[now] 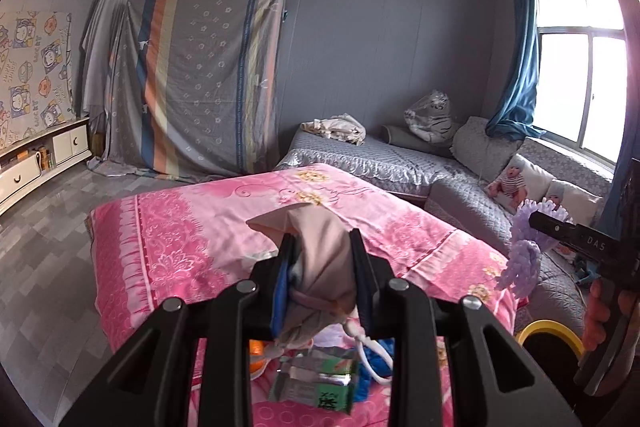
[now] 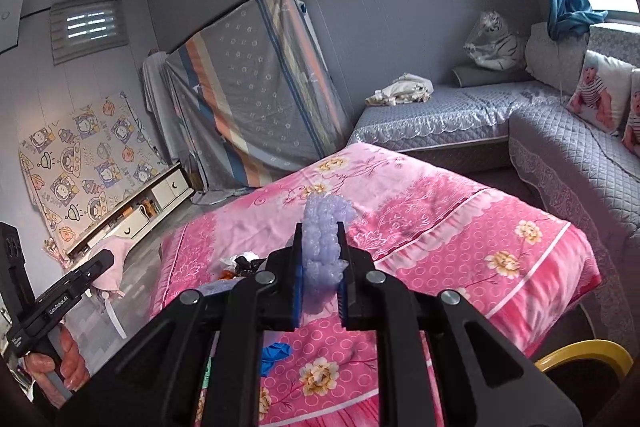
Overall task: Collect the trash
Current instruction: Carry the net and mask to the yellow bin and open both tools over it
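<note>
Slippage is the main worry, since both loads are soft. The left gripper [image 1: 322, 247] is pinching a limp beige cloth bundle [image 1: 320, 259] between its fingers, held in the air over the pink-covered table [image 1: 168, 227]. The right gripper [image 2: 320, 259] is squeezing a lavender knobbly piece [image 2: 324, 243] the same way, above the same table. Either could be sagging out of a shallow grip on the way to the yellow-rimmed bin [image 1: 548, 333] at the table's near right corner. A green wrapper [image 1: 316, 379], a white cable [image 1: 372, 347] and a blue scrap [image 2: 276, 353] are lying uncollected below; a trailing fold might be snagging them.
</note>
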Action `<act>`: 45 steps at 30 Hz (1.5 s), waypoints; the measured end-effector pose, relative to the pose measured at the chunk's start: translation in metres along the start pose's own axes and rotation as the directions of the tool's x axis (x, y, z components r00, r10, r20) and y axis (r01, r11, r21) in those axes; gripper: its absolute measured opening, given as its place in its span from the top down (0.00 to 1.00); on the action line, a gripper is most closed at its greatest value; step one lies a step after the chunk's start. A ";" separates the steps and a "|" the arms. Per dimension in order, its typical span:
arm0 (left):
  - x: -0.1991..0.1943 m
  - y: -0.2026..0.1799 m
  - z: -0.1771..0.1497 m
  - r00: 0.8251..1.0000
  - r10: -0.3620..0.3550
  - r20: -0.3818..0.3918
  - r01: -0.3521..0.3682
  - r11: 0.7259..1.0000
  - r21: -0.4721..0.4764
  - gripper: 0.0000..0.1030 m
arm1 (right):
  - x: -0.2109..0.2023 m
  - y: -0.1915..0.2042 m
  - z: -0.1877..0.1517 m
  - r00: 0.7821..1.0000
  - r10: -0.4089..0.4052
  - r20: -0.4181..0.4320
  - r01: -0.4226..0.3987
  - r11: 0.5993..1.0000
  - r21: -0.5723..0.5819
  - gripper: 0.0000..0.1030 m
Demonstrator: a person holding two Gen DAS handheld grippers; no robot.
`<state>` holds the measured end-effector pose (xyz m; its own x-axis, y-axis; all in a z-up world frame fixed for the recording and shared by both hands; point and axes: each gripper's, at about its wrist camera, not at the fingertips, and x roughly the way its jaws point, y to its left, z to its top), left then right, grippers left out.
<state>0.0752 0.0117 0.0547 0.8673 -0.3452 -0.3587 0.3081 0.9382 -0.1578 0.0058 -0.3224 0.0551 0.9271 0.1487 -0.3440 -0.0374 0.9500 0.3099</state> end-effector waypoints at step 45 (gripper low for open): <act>0.053 -0.302 -0.082 0.829 -0.498 -0.256 0.553 0.799 0.238 0.74 | -0.168 -0.191 -0.095 0.786 -0.615 0.063 0.598 0.782 0.176 0.88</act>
<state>-0.0039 -0.2923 0.0079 0.4654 -0.7598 -0.4540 0.8186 0.5646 -0.1056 -0.1781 -0.5026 -0.0302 0.7751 -0.4848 -0.4053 0.5909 0.7833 0.1930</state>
